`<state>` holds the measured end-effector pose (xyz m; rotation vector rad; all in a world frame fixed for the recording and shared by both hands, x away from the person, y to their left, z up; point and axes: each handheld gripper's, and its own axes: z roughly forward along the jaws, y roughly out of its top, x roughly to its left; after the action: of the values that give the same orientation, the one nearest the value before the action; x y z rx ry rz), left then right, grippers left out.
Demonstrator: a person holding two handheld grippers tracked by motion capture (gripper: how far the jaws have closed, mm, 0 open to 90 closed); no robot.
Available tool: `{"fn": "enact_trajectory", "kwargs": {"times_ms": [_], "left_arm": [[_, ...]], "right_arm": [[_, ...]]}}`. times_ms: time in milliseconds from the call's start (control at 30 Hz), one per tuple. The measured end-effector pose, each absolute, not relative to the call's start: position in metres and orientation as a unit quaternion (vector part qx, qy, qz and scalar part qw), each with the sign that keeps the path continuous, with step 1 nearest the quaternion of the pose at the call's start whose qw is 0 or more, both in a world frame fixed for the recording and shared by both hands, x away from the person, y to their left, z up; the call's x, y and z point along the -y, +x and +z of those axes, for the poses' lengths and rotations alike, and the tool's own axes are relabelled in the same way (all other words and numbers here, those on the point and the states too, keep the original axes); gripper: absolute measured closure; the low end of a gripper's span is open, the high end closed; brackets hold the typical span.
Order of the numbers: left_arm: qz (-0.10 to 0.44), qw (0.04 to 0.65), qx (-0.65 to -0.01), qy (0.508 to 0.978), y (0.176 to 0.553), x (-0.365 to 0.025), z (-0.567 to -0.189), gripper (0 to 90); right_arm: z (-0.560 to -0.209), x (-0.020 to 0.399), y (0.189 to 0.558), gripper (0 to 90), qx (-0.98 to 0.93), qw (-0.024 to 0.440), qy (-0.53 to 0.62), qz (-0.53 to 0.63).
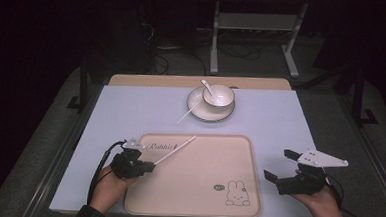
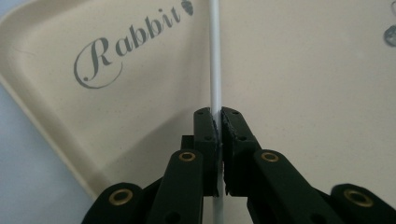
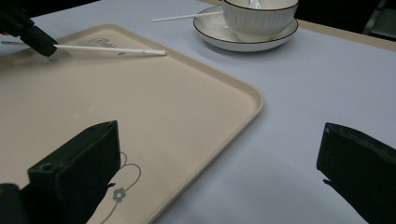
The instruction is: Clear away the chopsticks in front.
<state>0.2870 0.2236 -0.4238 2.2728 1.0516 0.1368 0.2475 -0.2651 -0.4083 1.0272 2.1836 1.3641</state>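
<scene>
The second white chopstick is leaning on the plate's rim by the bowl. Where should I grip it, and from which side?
Grip the free chopstick on its lower half, which slopes off the plate toward the table; probably come from the near-left side, jaws across its thin shaft. The upper end rests on the rim beside the bowl, which would crowd the jaws. The right gripper is open and free.
</scene>
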Motion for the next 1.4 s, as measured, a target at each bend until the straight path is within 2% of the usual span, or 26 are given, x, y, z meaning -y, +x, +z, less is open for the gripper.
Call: {"fn": "enact_trajectory", "kwargs": {"times_ms": [100, 367, 533, 633, 900, 1100, 1400], "left_arm": [[0.053, 0.294, -0.396, 0.869, 0.289, -0.222, -0.429, 84.4], [0.05, 0.297, -0.399, 0.866, 0.289, -0.223, -0.429, 83.7], [0.051, 0.3, -0.404, 0.863, 0.29, -0.224, -0.429, 79.3], [0.046, 0.3, -0.399, 0.865, 0.29, -0.224, -0.428, 73.1], [0.054, 0.312, -0.384, 0.867, 0.295, -0.22, -0.417, 68.0], [0.057, 0.319, -0.375, 0.869, 0.312, -0.213, -0.403, 67.1], [0.055, 0.314, -0.363, 0.875, 0.358, -0.193, -0.386, 67.8]], "right_arm": [[-0.408, 0.265, 0.247, 0.0, -0.774, 0.185, 0.363, 0.484], [-0.408, 0.265, 0.247, 0.0, -0.775, 0.185, 0.363, 0.484], [-0.408, 0.265, 0.247, 0.0, -0.775, 0.184, 0.363, 0.484], [-0.408, 0.264, 0.247, 0.0, -0.775, 0.184, 0.362, 0.484], [-0.408, 0.265, 0.247, 0.0, -0.775, 0.184, 0.363, 0.484], [-0.408, 0.265, 0.247, 0.0, -0.774, 0.184, 0.365, 0.484], [-0.408, 0.265, 0.247, 0.0, -0.774, 0.184, 0.364, 0.484]]}}
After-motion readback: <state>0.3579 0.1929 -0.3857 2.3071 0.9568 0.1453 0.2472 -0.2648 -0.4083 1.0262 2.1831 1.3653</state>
